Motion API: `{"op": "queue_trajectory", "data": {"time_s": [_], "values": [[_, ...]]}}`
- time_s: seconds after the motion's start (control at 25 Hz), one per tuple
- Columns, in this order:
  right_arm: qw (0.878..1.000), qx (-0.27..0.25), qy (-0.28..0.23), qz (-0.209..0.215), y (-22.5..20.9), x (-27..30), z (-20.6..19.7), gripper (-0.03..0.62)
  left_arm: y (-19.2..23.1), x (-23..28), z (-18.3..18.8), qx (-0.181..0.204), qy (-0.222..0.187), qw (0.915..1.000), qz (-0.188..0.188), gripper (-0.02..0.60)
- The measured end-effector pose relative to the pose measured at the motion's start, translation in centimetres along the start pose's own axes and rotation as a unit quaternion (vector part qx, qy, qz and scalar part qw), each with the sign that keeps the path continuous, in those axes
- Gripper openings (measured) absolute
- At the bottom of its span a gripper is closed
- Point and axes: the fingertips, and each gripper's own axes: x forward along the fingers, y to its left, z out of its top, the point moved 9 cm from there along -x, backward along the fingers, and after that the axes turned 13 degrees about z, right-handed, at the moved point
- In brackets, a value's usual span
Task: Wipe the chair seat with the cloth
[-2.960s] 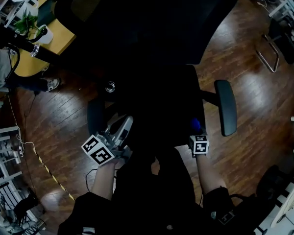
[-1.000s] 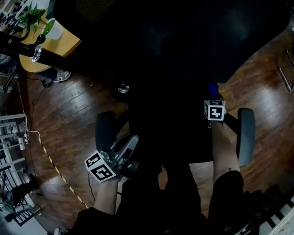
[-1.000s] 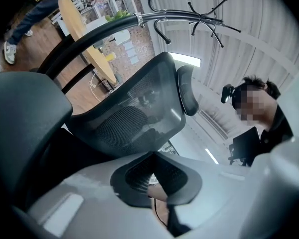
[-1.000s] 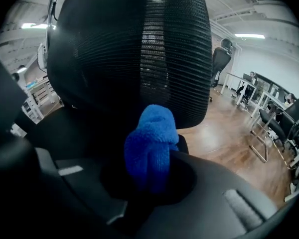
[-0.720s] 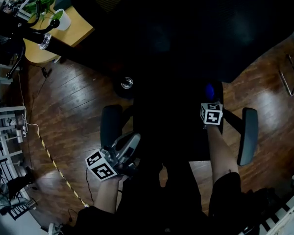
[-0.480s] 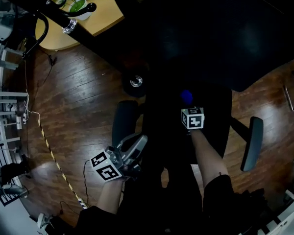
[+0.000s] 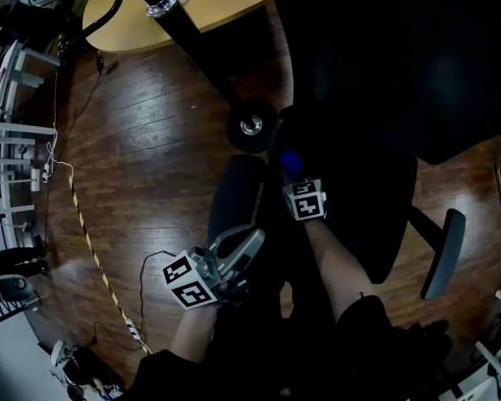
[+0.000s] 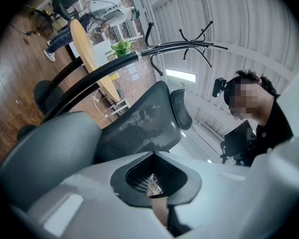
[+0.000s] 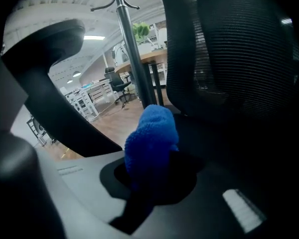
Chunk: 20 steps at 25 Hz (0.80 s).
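Observation:
The black office chair's seat [image 7: 359,195] lies under my right arm, its mesh backrest [image 7: 401,48] beyond. My right gripper [image 7: 295,179] is over the seat's left part, near the left armrest [image 7: 234,195], and is shut on a blue fluffy cloth [image 7: 290,160]. In the right gripper view the cloth [image 9: 152,136] bulges out of the gripper [image 9: 148,171], with the backrest [image 9: 239,59] close on the right. My left gripper [image 7: 252,241] hangs off the seat by the armrest's near end. Its jaws meet with nothing between them [image 8: 157,185].
A round yellow table [image 7: 192,7] and a black coat-stand pole [image 7: 188,36] with its base [image 7: 250,125] stand beyond the chair. The right armrest [image 7: 442,253] sticks out at right. A cable [image 7: 146,261] and striped tape [image 7: 88,241] lie on the wooden floor; white shelving [image 7: 8,98] at left.
My right gripper has carried the cloth leftward across the seat, from by the right armrest to near the left one. The left gripper has stayed beside the left armrest.

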Motion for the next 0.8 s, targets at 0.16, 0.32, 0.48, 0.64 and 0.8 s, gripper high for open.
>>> {"op": "queue_trajectory", "data": {"time_s": [0.16,0.32,0.48,0.64,0.8], "values": [[0.998,0.022,-0.012,-0.05,-1.8,-2.6,-2.1,0.035,-0.2,-0.3,-0.5,0.023,0.013,0.9997,-0.001,-0.008],[0.992,0.052,-0.014,-0.112,-4.9,-7.4,-5.5,0.035,-0.8,0.5,-0.9,0.007,0.024,0.9995,-0.021,-0.009],[0.979,0.086,-0.003,-0.187,-9.3,-14.3,-8.6,0.035,-0.8,1.9,-1.1,0.001,0.039,0.9989,-0.028,-0.009],[0.959,0.11,0.011,-0.26,-13.4,-22.4,-12.2,0.035,-1.2,3.1,-1.6,0.024,0.066,0.9973,-0.021,-0.008],[0.949,0.116,0.011,-0.292,-15.2,-27.4,-13.7,0.035,-1.7,4.1,-2.0,0.03,0.076,0.9964,-0.022,-0.009]]}}
